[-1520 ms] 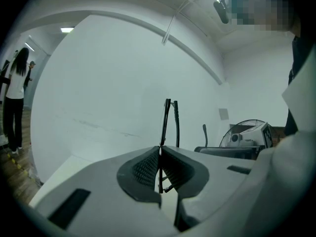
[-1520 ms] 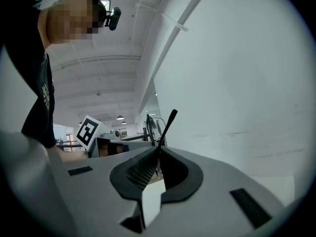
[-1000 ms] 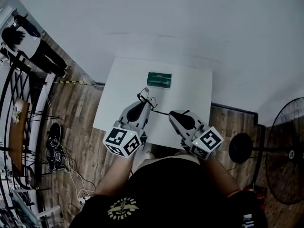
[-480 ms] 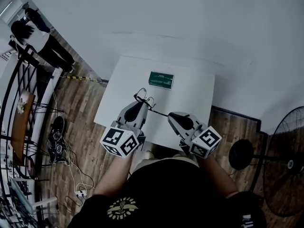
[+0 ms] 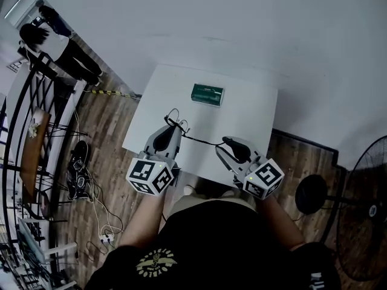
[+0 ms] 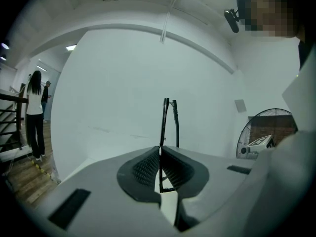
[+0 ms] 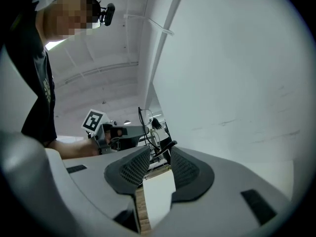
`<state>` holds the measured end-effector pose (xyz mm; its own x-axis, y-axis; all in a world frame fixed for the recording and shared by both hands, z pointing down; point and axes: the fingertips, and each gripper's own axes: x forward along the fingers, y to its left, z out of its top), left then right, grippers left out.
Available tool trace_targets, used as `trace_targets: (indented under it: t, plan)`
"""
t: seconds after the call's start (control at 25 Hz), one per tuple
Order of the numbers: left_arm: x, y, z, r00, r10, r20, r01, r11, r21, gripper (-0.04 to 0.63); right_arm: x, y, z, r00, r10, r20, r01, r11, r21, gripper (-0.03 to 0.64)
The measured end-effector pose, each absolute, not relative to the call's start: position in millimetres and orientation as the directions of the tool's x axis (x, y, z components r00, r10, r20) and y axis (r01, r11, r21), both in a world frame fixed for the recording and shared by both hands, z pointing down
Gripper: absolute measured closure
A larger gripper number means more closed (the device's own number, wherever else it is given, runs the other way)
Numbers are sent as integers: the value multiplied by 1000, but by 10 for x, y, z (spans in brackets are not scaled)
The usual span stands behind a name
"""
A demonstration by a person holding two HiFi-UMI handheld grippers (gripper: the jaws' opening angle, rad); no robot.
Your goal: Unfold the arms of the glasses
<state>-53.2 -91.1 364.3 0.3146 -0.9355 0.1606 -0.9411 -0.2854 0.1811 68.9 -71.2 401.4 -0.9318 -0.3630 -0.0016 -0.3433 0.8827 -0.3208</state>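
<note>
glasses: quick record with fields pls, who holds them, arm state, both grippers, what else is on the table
glasses: frame clamped in left gripper
arm: one stretched out toward right gripper; other cannot tell
left gripper: shut on glasses
right gripper: fingers have just been opening; arm tip at their gap, not pressed
table: white, green box on far side

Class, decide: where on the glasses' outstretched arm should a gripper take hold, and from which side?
Its free tip, from the right, closing across the thin rod. It juts sideways from the frame, which the left gripper pinches, leaving that end free.
</note>
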Motion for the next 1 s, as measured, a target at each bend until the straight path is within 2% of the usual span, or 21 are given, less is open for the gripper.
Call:
trace_targets:
  t: [0.4, 1.0]
  plan:
    - [-916, -908, 3874, 312, -931, 191, -948, -291, 130, 577, 730, -841, 3856, -869, -495, -8, -467, 824, -321, 497]
    - [-1701, -879, 4006, 415, -875, 248, -904, -427, 5, 577, -584, -730, 3533, -852, -522, -42, -499, 835, -233, 497]
